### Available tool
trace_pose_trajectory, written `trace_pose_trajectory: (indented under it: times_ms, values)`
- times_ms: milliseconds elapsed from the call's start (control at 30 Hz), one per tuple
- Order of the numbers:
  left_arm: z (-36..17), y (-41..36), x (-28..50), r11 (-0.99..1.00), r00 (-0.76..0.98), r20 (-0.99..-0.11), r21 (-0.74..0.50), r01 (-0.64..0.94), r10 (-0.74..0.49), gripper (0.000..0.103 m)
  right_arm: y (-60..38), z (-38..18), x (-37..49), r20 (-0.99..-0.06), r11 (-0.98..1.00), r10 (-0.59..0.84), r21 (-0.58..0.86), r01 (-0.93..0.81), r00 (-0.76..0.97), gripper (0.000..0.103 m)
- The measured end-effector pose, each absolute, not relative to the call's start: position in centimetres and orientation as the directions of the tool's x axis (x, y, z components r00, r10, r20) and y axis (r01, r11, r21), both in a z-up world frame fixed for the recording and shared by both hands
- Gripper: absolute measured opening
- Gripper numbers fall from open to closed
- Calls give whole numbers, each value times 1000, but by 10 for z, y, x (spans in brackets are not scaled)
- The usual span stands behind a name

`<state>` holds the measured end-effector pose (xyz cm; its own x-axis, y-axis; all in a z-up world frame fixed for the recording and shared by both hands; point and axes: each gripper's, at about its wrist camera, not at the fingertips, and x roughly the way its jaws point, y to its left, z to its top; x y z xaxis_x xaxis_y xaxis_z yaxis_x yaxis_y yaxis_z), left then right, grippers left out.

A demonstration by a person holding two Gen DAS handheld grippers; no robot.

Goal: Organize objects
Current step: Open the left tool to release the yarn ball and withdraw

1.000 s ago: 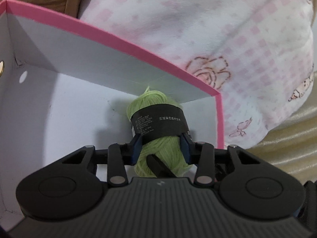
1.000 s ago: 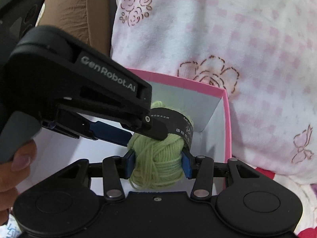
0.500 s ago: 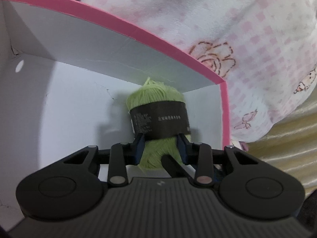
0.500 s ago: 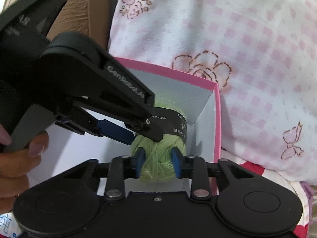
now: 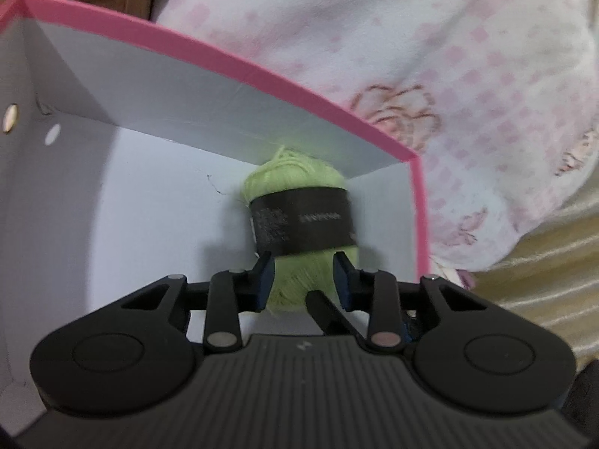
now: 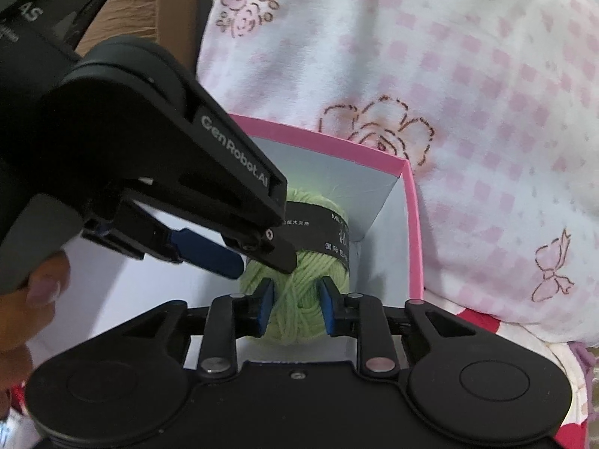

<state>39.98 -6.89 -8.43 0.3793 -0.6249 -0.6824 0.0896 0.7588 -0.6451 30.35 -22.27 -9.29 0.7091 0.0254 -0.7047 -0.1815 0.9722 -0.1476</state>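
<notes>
A light green yarn ball (image 5: 299, 220) with a black paper band lies in the far right corner of a white box with a pink rim (image 5: 232, 63). My left gripper (image 5: 304, 275) is open, its blue pads on either side of the ball's near end and not pressing it. In the right wrist view the yarn ball (image 6: 299, 299) sits between the pads of my right gripper (image 6: 295, 305), which is half closed and looks clear of the wool. The left gripper (image 6: 254, 258) reaches in from the left, just above the ball.
A pink and white checked blanket (image 5: 430, 56) with rose and bow prints lies behind and right of the box. A cream ribbed fabric (image 5: 543, 273) shows at the right. The box wall (image 5: 11, 123) carries a metal eyelet. A hand (image 6: 26, 299) holds the left gripper.
Both grippers have drawn back from the yarn ball, which stays in the box corner. The right gripper's pads have narrowed. The left gripper's pads stand slightly wider than half a second ago.
</notes>
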Motion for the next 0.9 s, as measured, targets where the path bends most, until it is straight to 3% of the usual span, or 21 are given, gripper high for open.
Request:
trace_pose_trajectory:
  times_ms: [133,433,533,667,900]
  values:
    - [-58,-59,374,768,399,-677,-628,124,-618,39,-243,-85,297,-728,987,108,-1,-159,677,39]
    - [5,-40,317,851,430,-737,-486,197,-521,52,-254,-40,263,-729,977,211,152,-148,652,51]
    - [16,-39,300,870,419,-763,-445,211,-492,54,-243,-21,233,-724,975,222,160,-154,654,55]
    - [29,-37,280,887,411,-786,-408,217,-462,58,-242,-5,211,-708,977,215,151,-152,673,81]
    - [51,-34,251,906,409,-810,-346,242,-419,62,-244,16,180,-724,974,224,151,-166,652,84]
